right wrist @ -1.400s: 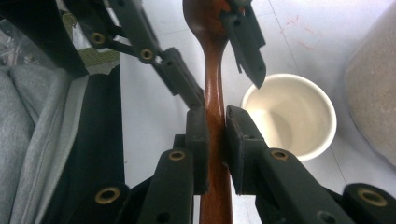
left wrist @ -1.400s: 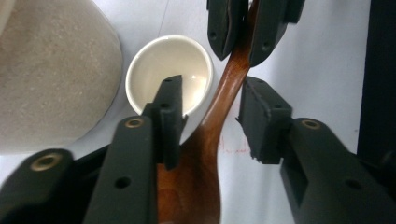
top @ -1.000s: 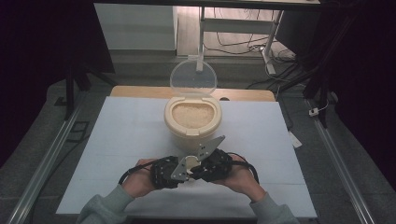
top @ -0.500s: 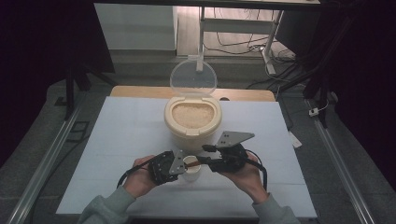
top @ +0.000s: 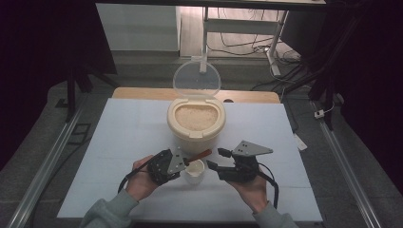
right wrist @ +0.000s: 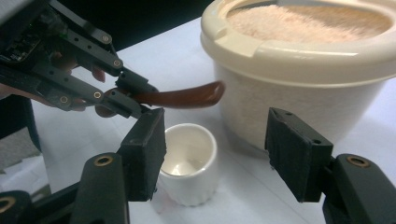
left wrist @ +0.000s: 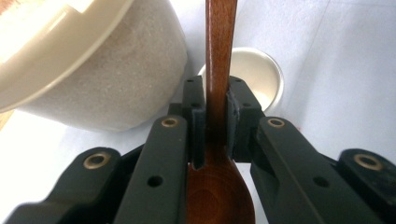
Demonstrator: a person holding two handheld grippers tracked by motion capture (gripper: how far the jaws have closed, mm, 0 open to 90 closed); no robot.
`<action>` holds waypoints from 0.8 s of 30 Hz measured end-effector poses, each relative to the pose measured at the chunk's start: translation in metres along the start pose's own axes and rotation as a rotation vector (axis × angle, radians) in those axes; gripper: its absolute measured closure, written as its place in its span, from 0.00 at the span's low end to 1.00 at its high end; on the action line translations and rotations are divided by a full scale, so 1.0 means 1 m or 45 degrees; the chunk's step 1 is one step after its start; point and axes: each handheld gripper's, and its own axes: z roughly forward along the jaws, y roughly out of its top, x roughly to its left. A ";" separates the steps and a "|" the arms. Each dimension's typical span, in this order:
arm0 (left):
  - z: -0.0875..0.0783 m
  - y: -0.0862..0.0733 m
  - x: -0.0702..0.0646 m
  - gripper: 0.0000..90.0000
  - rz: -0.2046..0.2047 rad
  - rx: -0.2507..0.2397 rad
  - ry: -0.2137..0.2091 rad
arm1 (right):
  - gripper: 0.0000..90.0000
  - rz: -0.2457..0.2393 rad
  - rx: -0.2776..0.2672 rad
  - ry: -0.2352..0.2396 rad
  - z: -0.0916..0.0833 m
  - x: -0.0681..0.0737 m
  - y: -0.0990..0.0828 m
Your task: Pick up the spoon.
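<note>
On the white table (top: 119, 142), left hand-held gripper (left wrist: 215, 100) clamps a bowl-cropped wooden spoon (left wrist: 219, 51); right (right wrist: 215, 154) gapes empty.

The brown wooden spoon (left wrist: 219, 51) lies roughly level above the cup. The small white cup (top: 195, 171) stands upright, empty.

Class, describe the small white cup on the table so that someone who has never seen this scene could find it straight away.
Start at the big cream rice container with its clear lid raised, in the middle of the white table. Just in front of it, between the left gripper and right gripper, stands the small white cup. It is the only plain, empty vessel, with a brown wooden spoon above it.
</note>
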 end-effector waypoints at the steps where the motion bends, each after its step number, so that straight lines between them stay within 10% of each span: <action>1: 0.000 0.000 0.000 0.88 -0.002 -0.006 0.004 | 0.42 0.010 -0.011 0.001 0.002 0.001 -0.001; 24: 0.000 0.003 -0.010 0.88 0.018 -0.050 0.035 | 0.70 0.154 -0.184 0.099 0.023 0.012 -0.004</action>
